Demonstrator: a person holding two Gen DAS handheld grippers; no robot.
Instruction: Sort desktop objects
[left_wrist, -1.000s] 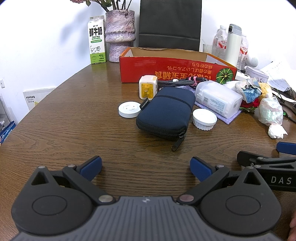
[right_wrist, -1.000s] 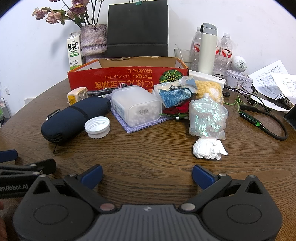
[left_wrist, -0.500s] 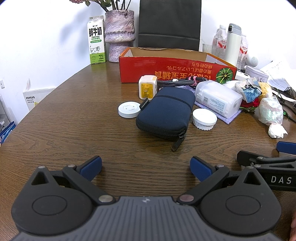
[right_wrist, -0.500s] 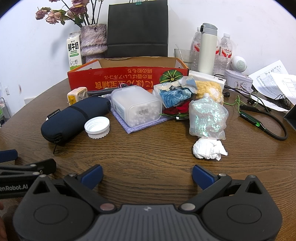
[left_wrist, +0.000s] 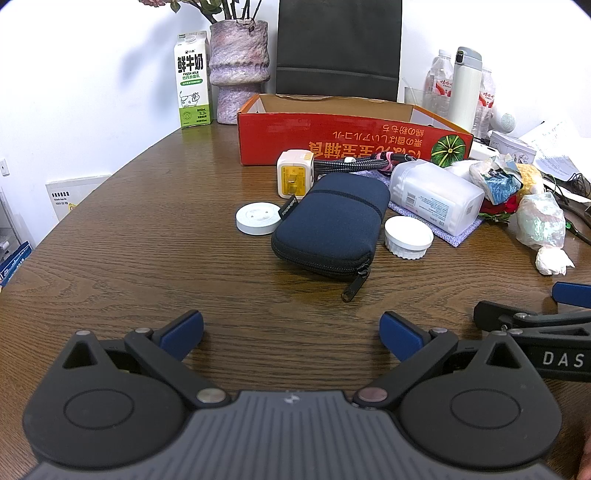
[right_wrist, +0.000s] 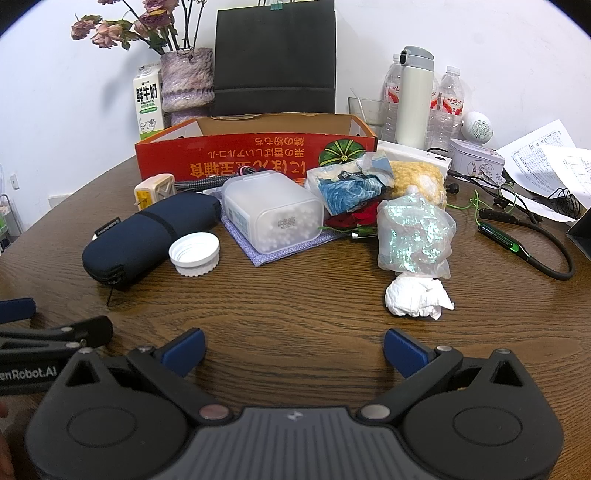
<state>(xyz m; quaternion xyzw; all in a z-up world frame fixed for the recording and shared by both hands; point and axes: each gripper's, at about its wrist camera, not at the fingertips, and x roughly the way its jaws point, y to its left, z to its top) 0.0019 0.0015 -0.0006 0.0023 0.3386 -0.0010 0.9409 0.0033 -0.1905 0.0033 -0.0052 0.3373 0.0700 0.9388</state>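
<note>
Nearby, both claws agape, bare table (left_wrist: 155, 258)

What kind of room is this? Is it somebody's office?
Probably an office or meeting room. A big round wooden table holds printed papers, a black chair stands behind it against a plain white wall, and water bottles stand nearby.

The left gripper (left_wrist: 291, 326) sits low over the near edge of the table, its two blue-tipped fingers (left_wrist: 183, 328) spread wide apart with nothing between them. The right gripper (right_wrist: 293, 343) sits level beside it, near the same edge, its blue fingers (right_wrist: 402, 349) equally wide and empty. Each shows at the side of the other's view.
</note>
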